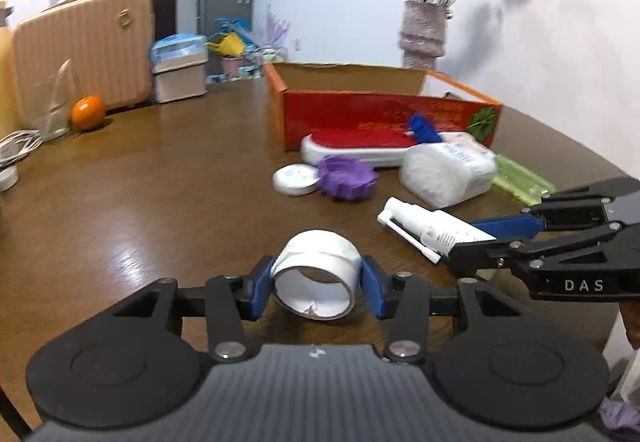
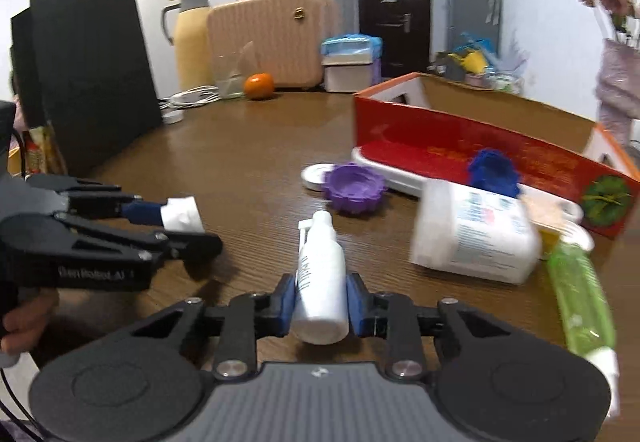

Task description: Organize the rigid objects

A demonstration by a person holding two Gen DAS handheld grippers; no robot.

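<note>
A: Tape (image 1: pixel 316 274) — where's it sitting?
B: Pinched in the left gripper (image 1: pixel 316 282), nearer than the red box (image 1: pixel 384 114).
A: And the right gripper (image 2: pixel 320 300)?
B: Clamped on the spray bottle (image 2: pixel 320 278), before that box.

We held the roll of white tape (image 1: pixel 316 274) clamped between our left gripper (image 1: pixel 316 284) pads above the brown table (image 1: pixel 160 202). Our right gripper (image 1: pixel 476 242) gripped the white spray bottle (image 1: pixel 424 228) at right. Beyond lay a purple cup (image 1: pixel 347 177), a white jar (image 1: pixel 446 172) and the red box (image 1: pixel 384 114).
</note>
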